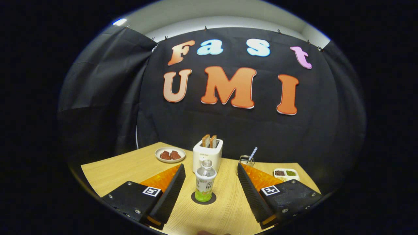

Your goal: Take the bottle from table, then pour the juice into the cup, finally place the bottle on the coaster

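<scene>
A clear plastic bottle (pixel 205 181) with a white and green label and a little green juice at its bottom stands upright on a dark round coaster (pixel 203 198) on the wooden table (pixel 124 169). My gripper (pixel 211 173) is open, and the bottle stands between its two fingers (pixel 173 191) with a gap on each side, so neither finger touches it. A glass cup (pixel 245 160) with a straw stands beyond the right finger, partly hidden by that finger.
A white toaster (pixel 207 154) with two bread slices stands just behind the bottle. To its left is a plate (pixel 170 154) with brown pieces. A small white two-part dish (pixel 286 174) of grains sits at the far right, near the table's edge.
</scene>
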The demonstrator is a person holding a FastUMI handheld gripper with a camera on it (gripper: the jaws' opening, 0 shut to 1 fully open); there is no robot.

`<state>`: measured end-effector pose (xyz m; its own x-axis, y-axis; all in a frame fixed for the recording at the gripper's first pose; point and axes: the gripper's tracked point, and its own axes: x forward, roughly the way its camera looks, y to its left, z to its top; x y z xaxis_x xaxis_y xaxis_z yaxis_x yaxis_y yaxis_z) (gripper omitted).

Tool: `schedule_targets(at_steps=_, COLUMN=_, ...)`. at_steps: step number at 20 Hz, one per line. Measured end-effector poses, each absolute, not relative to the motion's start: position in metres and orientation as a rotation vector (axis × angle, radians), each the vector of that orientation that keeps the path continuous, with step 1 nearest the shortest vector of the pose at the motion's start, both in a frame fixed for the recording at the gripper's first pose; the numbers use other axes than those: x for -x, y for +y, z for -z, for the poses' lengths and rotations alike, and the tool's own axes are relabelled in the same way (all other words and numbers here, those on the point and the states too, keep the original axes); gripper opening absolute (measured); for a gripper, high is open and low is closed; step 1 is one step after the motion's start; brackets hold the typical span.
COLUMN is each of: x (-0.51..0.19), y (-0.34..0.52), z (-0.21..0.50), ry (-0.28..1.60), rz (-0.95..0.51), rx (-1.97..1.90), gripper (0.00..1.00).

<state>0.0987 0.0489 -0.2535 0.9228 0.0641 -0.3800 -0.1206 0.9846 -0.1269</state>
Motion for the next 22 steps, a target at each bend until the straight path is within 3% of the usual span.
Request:
schedule_targets(at_steps=10, x=-0.031, y=0.045, z=0.144, ry=0.211, rz=-0.025, rx=0.109, gripper=0.96)
schedule_targets(at_steps=22, x=0.017, y=0.018, z=0.08, ry=0.053, rz=0.085, rx=0.087, gripper=0.96)
